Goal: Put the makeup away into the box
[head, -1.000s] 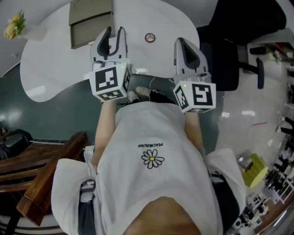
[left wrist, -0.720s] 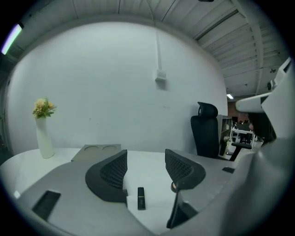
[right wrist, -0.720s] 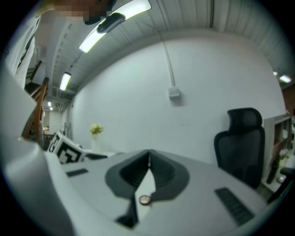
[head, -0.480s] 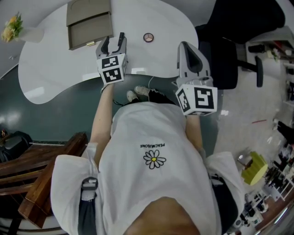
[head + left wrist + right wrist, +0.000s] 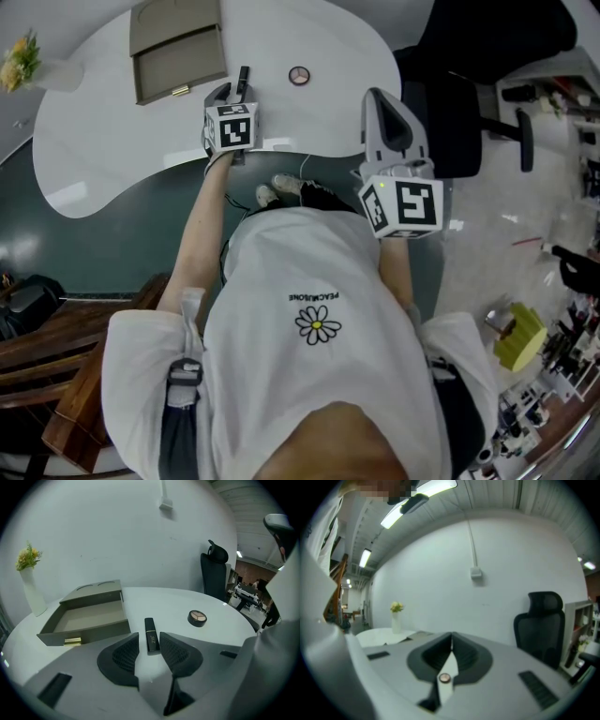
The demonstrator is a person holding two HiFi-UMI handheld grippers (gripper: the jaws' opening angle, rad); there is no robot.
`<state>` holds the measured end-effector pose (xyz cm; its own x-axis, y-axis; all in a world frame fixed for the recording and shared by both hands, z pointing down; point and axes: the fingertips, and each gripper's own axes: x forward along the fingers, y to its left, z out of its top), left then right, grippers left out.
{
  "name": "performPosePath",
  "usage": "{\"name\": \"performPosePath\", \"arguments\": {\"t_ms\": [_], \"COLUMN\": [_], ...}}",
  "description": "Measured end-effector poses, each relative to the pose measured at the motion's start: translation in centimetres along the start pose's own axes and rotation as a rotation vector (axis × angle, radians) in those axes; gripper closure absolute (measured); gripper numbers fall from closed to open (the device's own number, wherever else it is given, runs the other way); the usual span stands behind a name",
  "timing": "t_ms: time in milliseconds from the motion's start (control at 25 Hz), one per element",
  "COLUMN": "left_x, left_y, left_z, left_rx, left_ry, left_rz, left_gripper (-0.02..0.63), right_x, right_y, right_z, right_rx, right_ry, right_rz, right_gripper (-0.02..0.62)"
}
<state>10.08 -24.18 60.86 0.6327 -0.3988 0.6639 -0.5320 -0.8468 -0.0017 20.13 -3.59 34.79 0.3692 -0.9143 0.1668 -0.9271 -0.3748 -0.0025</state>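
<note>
A black lipstick tube (image 5: 149, 629) lies on the white table (image 5: 112, 141), just right of an open grey box (image 5: 89, 618) whose inside shows nothing. My left gripper (image 5: 149, 638) is down at the table with the tube's near end between its jaws. The jaws have just been closing and stand open, with a gap left at the pads. In the head view the left gripper (image 5: 232, 94) sits right of the box (image 5: 178, 52). A round compact (image 5: 299, 76) lies further right. My right gripper (image 5: 386, 111) hovers shut at the table's near edge, holding nothing.
A white vase with yellow flowers (image 5: 28, 61) stands at the table's far left. A black office chair (image 5: 469, 112) is beside the table on the right. A gold clasp (image 5: 71, 641) sticks out from the box's front wall. Wooden furniture (image 5: 84, 375) is at lower left.
My left gripper has dropped from in front of my chest down to the table and now straddles the lipstick. The right gripper has stayed in place.
</note>
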Motion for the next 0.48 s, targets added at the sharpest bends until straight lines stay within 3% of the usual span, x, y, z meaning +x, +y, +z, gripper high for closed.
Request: {"name": "performPosePath", "arguments": {"t_ms": [80,480], "left_x": [0.5,1.0], "left_y": [-0.1,-0.4], "left_z": [-0.5,-1.8], "left_rx": [0.003,-0.004], "left_ry": [0.033,0.12], "left_rz": [0.001,-0.047], "left_gripper": [0.481,0.505], "right_x": [0.0,-0.3], "right_y": [0.0,0.7], "right_z": [-0.1,-0.2], "right_rx": [-0.001,-0.017], "right_ry": [0.001,0.008], "right_rz": [0.0,0.007], "right_gripper": [0.565,0.565]}}
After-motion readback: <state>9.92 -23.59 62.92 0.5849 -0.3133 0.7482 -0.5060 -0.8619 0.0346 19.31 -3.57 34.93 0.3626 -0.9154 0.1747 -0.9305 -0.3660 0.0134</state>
